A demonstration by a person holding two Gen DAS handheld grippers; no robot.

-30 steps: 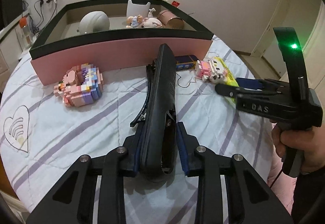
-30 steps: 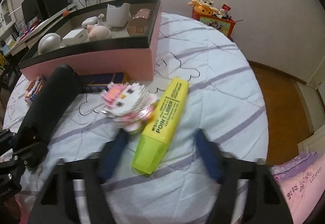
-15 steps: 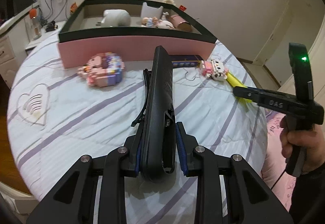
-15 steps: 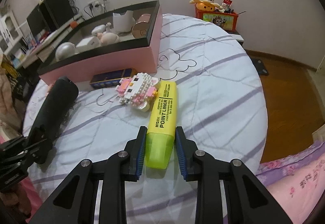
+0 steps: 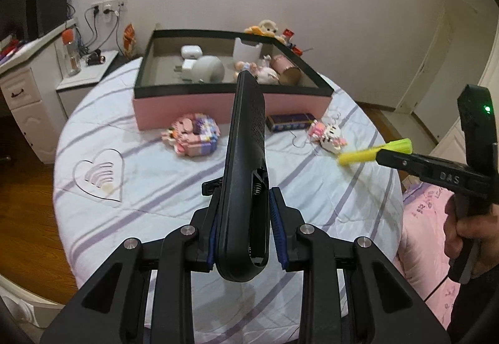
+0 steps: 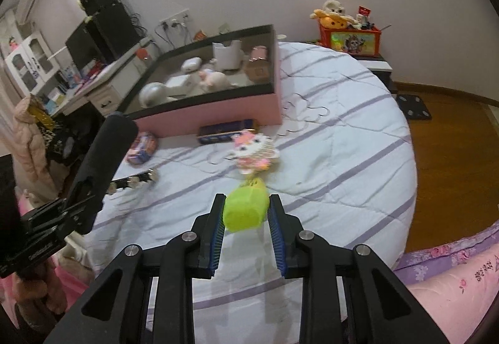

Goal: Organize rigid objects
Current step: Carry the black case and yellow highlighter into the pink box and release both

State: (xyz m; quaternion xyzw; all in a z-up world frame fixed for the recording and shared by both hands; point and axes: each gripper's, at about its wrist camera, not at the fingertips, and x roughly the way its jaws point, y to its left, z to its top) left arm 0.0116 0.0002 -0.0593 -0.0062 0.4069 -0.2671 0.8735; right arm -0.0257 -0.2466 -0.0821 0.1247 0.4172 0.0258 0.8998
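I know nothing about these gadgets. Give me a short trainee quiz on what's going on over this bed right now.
1. True or false: the left gripper holds a black hair clip.
2. What is in the right gripper? A) highlighter B) blue box C) block toy
3. Fill in: the pink box lies on the ____.

Key: 1 true; 2 A; 3 bed.

The quilt (image 6: 343, 138) right of the pink box (image 5: 193, 108) lies bare; toys (image 6: 254, 152) seemingly crowd its front.
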